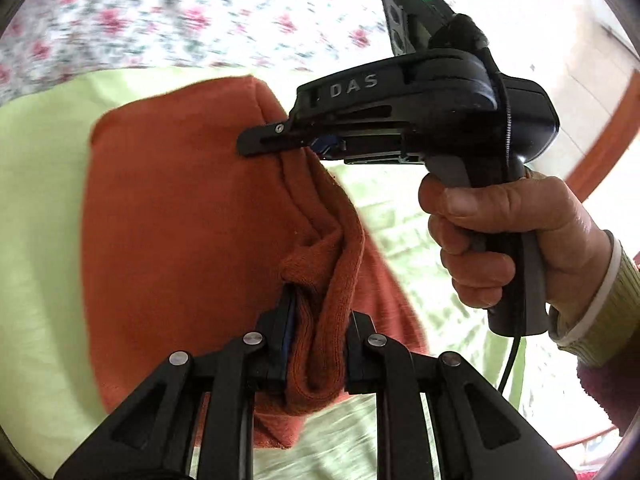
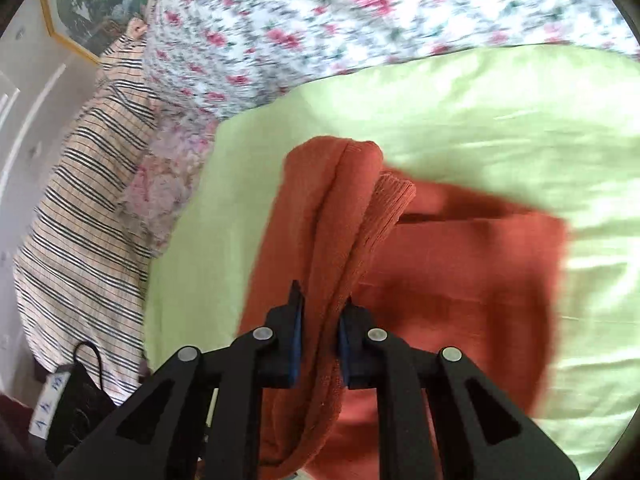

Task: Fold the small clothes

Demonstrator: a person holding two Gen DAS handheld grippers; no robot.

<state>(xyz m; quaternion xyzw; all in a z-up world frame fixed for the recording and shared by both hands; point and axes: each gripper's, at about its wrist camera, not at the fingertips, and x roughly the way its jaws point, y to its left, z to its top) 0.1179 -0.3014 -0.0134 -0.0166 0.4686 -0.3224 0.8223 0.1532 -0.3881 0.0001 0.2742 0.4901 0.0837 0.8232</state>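
A rust-orange knit garment [image 1: 172, 216] lies on a light green sheet [image 1: 36, 208]. My left gripper [image 1: 316, 320] is shut on a bunched ribbed edge of it, lifted off the sheet. My right gripper [image 1: 280, 140], held in a hand, shows in the left wrist view pinching the same raised fold farther along. In the right wrist view my right gripper [image 2: 320, 320] is shut on a thick fold of the garment [image 2: 460, 280], whose flat part spreads to the right over the green sheet [image 2: 480, 112].
A floral bedcover [image 2: 320, 20] lies behind the green sheet. A striped cloth [image 2: 92, 184] hangs at the left by a black device with a cable [image 2: 76, 396]. A wooden rim [image 1: 600, 152] curves at the right.
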